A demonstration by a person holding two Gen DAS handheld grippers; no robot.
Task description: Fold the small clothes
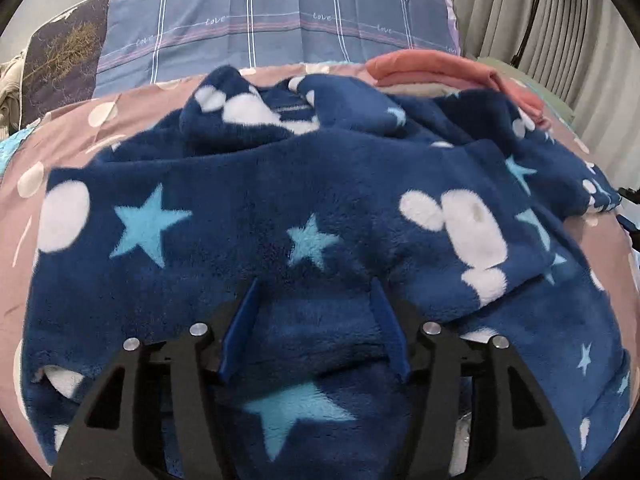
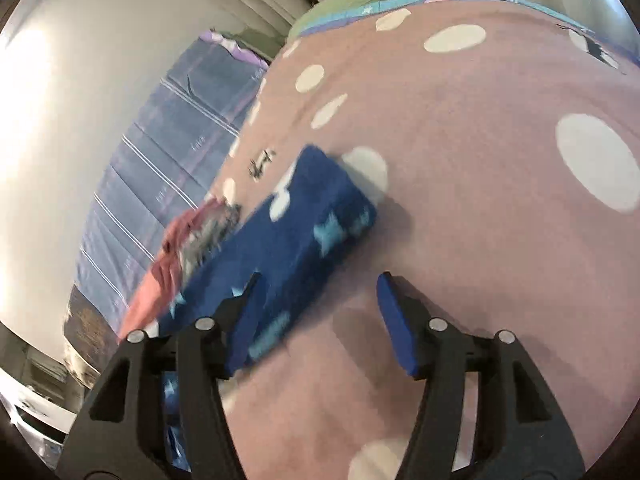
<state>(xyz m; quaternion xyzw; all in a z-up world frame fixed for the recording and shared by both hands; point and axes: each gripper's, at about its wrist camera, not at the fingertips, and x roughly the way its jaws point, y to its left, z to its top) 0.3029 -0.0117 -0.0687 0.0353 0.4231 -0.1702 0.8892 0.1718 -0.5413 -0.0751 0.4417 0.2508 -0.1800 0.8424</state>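
Observation:
A dark blue fleece garment (image 1: pixel 320 200) with light blue stars and white shapes lies spread and partly bunched on a pink spotted bedspread (image 1: pixel 60 136). My left gripper (image 1: pixel 316 292) is open just above the fleece near its front part, with fleece between the fingers but not clamped. In the right wrist view, a sleeve of the same fleece (image 2: pixel 304 224) stretches across the bedspread (image 2: pixel 480 160). My right gripper (image 2: pixel 320 284) is open; its left finger (image 2: pixel 248 300) is over the sleeve, the right finger over bare bedspread. This view is blurred.
Folded coral-pink clothes (image 1: pixel 460 68) lie behind the fleece at the back right; they also show in the right wrist view (image 2: pixel 160 268). A blue plaid pillow (image 1: pixel 280 20) stands at the head of the bed. Grey curtains (image 1: pixel 560 20) hang on the right.

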